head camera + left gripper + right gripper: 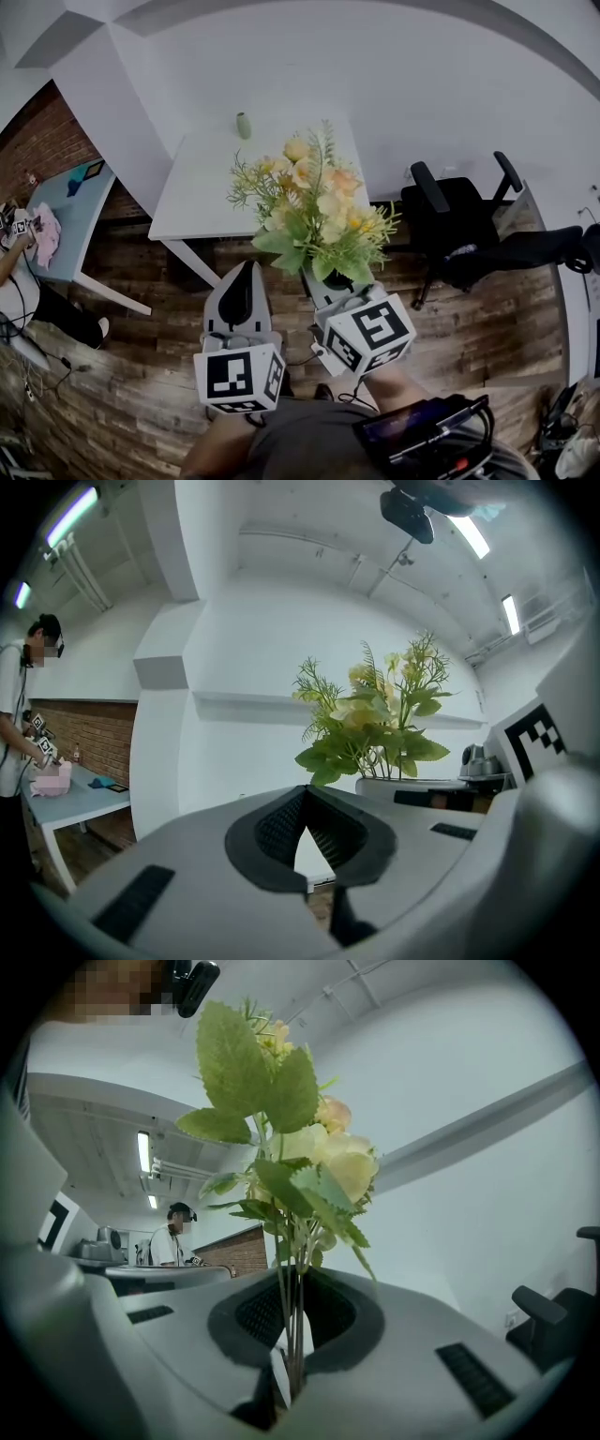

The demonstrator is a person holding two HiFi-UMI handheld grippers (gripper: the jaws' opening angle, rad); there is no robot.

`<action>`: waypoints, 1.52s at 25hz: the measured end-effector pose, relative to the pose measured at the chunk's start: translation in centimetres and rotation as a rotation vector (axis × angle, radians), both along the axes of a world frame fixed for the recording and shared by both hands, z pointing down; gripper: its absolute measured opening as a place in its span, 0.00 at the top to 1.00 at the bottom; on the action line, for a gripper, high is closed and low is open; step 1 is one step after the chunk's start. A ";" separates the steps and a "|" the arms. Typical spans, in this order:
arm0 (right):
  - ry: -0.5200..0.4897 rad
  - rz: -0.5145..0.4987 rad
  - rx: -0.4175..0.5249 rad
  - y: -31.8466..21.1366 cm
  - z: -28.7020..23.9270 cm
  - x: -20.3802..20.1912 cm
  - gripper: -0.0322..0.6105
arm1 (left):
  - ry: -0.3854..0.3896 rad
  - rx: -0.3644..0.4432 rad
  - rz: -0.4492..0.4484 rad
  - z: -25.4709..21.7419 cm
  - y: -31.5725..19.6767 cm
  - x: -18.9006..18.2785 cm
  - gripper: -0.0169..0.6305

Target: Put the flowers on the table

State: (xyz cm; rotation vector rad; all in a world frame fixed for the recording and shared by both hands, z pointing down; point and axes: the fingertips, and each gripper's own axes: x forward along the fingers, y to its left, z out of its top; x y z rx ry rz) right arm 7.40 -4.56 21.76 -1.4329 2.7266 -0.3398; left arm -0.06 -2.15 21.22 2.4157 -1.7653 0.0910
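A bunch of yellow and peach flowers [314, 202] with green leaves stands upright in the air in front of the white table [202, 192]. My right gripper [325, 283] is shut on the thin stems [292, 1326], which rise from between its dark pads; the blooms [328, 1162] fill the right gripper view. My left gripper [247, 274] hangs just left of the bunch, its jaws meeting at the tips with nothing between them [305, 834]. From the left gripper view the flowers [375, 724] show at right, above the right gripper's body.
A small green object [244, 125] stands at the white table's far edge. A black office chair [469, 225] sits to the right. At left a light-blue table [70, 220] with a person [23, 714] beside it. The floor is wood planks [141, 375].
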 end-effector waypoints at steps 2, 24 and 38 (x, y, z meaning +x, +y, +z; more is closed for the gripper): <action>0.009 0.009 -0.006 0.1 -0.1 0.1 0.92 | 0.009 -0.001 0.015 -0.2 0.0 0.2 0.97; -0.029 0.025 0.021 0.1 0.0 0.0 0.92 | -0.002 0.024 0.044 0.9 1.4 -0.6 0.97; 0.002 0.018 0.049 -0.3 -0.4 0.2 0.92 | 0.019 0.012 0.048 3.5 3.0 -0.2 0.97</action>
